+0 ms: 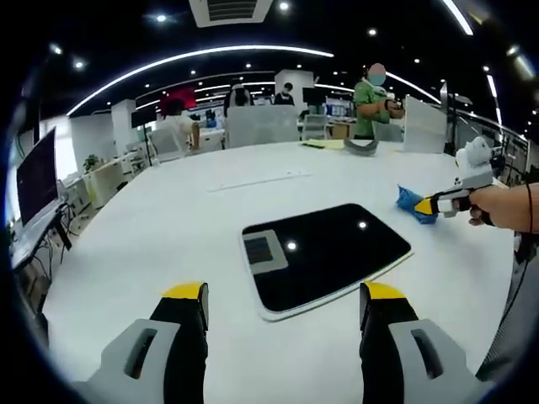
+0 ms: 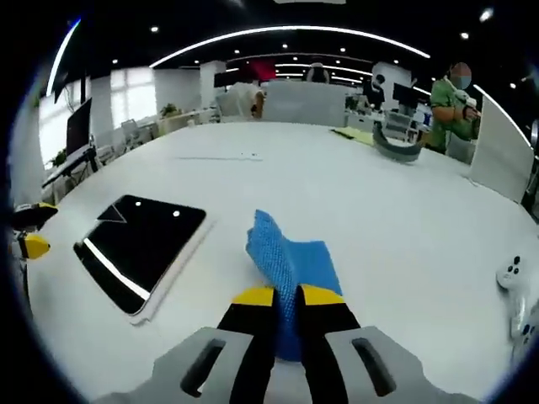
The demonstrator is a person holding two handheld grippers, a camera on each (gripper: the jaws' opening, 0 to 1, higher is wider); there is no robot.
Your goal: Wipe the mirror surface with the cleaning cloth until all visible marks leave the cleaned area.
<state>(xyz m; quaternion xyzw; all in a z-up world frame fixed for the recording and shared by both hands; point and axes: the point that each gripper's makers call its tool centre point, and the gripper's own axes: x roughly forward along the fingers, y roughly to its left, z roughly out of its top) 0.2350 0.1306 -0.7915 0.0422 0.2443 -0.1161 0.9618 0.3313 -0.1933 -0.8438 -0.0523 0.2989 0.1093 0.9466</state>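
Observation:
A dark rectangular mirror (image 1: 324, 252) with a white frame lies flat on the white table (image 1: 168, 219), just ahead of my open left gripper (image 1: 285, 295). It reflects ceiling lights and a vent. In the right gripper view the mirror (image 2: 139, 244) lies to the left. My right gripper (image 2: 286, 296) is shut on the blue cleaning cloth (image 2: 290, 261), which lies bunched on the table right of the mirror. From the left gripper view, the right gripper (image 1: 434, 205) held by a hand (image 1: 505, 206) grips the blue cloth (image 1: 413, 202) beyond the mirror's right end.
A grey curved object (image 2: 396, 147) and yellow papers (image 2: 354, 135) lie at the table's far side. A white controller-like object (image 2: 515, 273) rests at the right edge. People (image 1: 370, 101) stand behind the table. Monitors (image 1: 38, 177) line the left.

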